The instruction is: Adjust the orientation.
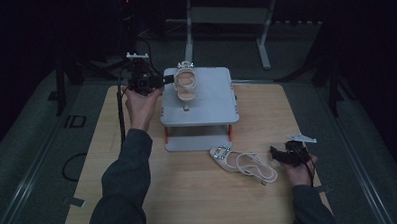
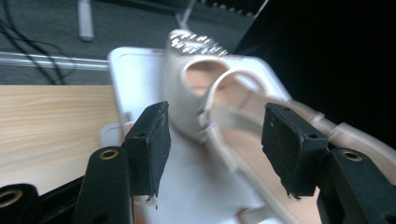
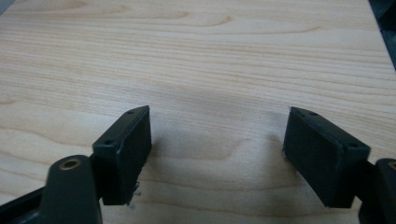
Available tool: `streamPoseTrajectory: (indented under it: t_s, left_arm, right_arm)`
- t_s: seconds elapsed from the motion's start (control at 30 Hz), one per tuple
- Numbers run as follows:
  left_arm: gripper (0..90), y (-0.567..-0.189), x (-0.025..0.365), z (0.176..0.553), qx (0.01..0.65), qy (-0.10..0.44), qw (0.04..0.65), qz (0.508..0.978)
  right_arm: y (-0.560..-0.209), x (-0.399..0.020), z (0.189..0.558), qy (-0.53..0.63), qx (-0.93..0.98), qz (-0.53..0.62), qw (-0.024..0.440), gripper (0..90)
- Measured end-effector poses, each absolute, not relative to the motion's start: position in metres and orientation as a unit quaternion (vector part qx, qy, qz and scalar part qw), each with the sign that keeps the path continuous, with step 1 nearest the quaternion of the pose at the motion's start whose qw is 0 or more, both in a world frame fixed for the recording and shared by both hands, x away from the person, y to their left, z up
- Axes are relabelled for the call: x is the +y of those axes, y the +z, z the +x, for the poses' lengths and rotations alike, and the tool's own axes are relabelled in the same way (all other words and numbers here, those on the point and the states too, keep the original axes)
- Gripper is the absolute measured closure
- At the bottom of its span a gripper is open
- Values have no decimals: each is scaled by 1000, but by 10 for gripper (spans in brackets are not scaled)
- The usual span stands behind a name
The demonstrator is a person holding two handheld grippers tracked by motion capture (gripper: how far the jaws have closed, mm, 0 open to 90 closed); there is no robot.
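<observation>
So there's a light wooden table [image 1: 189,192] with a small grey two-level stand [image 1: 211,104] sitting toward its far side; one pale strappy sandal [image 1: 186,85] lies on the stand's top shelf, jewelled toe pointing away from the person; its twin, the second sandal [image 1: 243,162], lies on the tabletop just in front of the stand, toward the right, sparkly buckle end nearest the stand. The left gripper [image 1: 163,80] is held up at the left edge of the top shelf, right beside the upper sandal; in the left gripper view its jaws are spread wide with the sandal's straps and heel area between and beyond them, nothing pinched, though whether a pad touches the shoe I can't tell. The right gripper [image 1: 276,154] sits low near the table's right front, just beside the second sandal's heel end; in the right gripper view its jaws gape apart over bare wood, holding nothing.
</observation>
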State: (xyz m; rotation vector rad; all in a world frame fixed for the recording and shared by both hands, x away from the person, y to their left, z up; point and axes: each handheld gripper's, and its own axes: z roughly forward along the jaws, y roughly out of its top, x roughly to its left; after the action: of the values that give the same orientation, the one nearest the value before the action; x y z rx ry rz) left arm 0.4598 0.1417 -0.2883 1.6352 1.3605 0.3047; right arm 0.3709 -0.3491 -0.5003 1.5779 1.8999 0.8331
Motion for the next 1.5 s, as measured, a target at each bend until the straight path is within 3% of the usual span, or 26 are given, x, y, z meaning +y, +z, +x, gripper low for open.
streamPoseTrajectory:
  t_s: [0.03,0.17,0.57,1.0,1.23,1.5]
  left_arm:
    - [423,-290,143,459,554,129,473,673]
    - [425,-296,149,455,553,128,482,667]
    - [428,-311,157,447,555,169,451,679]
    - [427,-328,163,447,566,179,430,680]
    - [429,-328,168,445,581,223,407,668]
    - [436,-347,182,449,609,225,398,648]
  right_arm:
    - [-499,-349,372,304,706,584,260,234]
    - [-494,-349,371,299,720,575,248,402]
    - [-465,-343,350,359,745,516,223,496]
    - [-423,-321,333,391,776,443,219,524]
    - [-416,-299,328,388,798,409,211,506]
    - [-418,-282,326,383,818,380,199,510]
